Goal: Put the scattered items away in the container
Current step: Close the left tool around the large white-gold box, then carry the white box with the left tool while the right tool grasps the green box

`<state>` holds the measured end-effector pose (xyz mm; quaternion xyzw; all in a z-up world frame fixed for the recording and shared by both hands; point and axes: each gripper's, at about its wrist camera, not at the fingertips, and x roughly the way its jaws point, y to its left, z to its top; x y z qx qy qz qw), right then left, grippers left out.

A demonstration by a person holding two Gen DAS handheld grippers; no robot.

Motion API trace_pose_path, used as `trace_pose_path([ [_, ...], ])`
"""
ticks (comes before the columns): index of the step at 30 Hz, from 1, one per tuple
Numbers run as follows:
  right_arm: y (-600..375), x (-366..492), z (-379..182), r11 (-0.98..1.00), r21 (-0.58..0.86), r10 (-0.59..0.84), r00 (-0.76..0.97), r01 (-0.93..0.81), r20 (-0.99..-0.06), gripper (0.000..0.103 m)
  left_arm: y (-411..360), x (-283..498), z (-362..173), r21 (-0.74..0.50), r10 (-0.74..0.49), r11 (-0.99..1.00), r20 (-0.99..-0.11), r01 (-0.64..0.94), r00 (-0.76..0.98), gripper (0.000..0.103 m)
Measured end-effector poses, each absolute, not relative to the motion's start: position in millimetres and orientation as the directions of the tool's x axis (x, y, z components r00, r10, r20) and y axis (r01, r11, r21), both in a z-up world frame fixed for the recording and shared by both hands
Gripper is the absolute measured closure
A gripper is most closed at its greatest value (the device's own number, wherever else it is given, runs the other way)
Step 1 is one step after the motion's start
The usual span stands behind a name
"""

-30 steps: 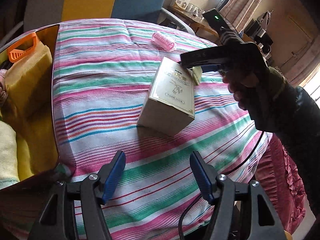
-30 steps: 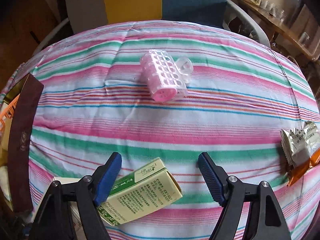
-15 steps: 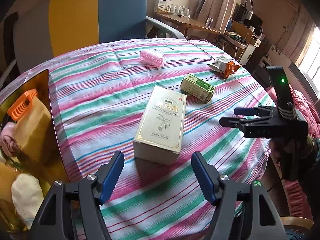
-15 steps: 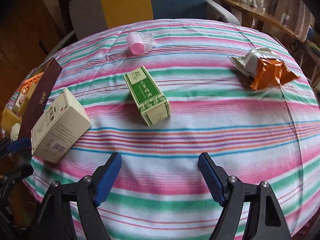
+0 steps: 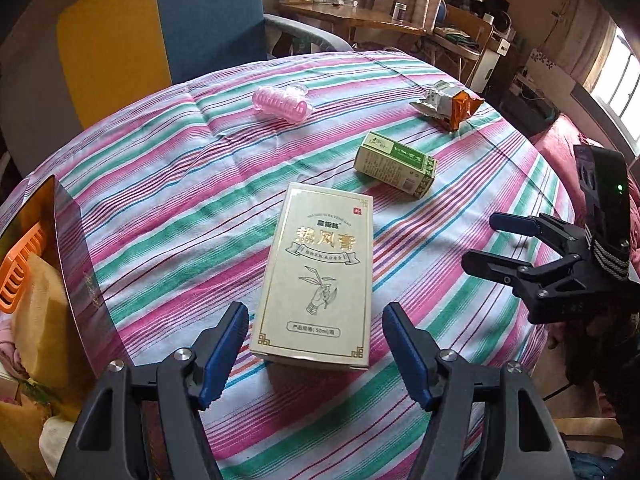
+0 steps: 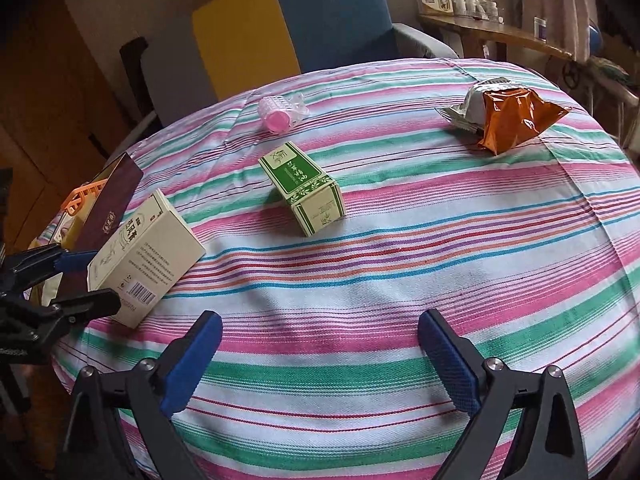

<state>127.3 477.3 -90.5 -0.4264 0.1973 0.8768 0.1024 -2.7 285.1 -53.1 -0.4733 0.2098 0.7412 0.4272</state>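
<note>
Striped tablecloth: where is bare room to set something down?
The striped tablecloth is bare between the small green carton and the opening, empty right gripper, and below the orange foil packet. It is crowded around the large cream box, beside the container.

"50ml" on cream box (image 5: 316, 276)

Small carton (image 5: 394, 165) lies behind large carton (image 5: 318, 276).

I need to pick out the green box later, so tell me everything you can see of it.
The green box is a small oblong carton, seemingly cardboard, with a green printed top face, pale sides and an end flap bearing a leaf drawing. It looks closed and undamaged. It lies flat on its long side on the striped cloth, between the pink roller and the cream box. Nothing touches it but the cloth.
</note>
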Motion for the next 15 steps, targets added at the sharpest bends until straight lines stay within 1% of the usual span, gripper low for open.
trace_pose_path([
  [4,477,126,-92,-0.9,0.268,0.009,-0.63,-0.344,-0.777,0.0,288,-14,-58,-0.129,0.438,-0.558,-0.885,-0.82,-0.159,0.032],
  [7,476,126,-92,-0.902,0.261,0.013,-0.624,-0.345,-0.781,0.0,287,-17,-64,-0.154,0.444,-0.568,-0.885,-0.809,-0.143,0.04],
  [8,476,124,-91,-0.903,0.255,0.015,-0.618,-0.346,-0.786,0.0,286,-18,-65,-0.162,0.446,-0.572,-0.884,-0.804,-0.139,0.045],
  [9,476,123,-90,-0.904,0.25,0.016,-0.612,-0.347,-0.79,0.0,285,-17,-66,-0.168,0.451,-0.576,-0.882,-0.8,-0.139,0.046],
  [10,476,122,-90,-0.905,0.245,0.018,-0.607,-0.348,-0.795,0.002,283,-17,-66,-0.175,0.457,-0.58,-0.878,-0.795,-0.141,0.046],
  [11,477,120,-88,-0.906,0.238,0.024,-0.604,-0.351,-0.797,0.006,281,-16,-66,-0.176,0.461,-0.585,-0.875,-0.792,-0.147,0.047],
  [13,478,115,-84,-0.912,0.221,0.034,-0.602,-0.345,-0.797,0.031,278,-15,-66,-0.179,0.47,-0.594,-0.869,-0.785,-0.157,0.047],
  [15,479,106,-81,-0.918,0.214,0.032,-0.6,-0.333,-0.799,0.04,274,-14,-65,-0.191,0.483,-0.603,-0.86,-0.775,-0.163,0.047],
])
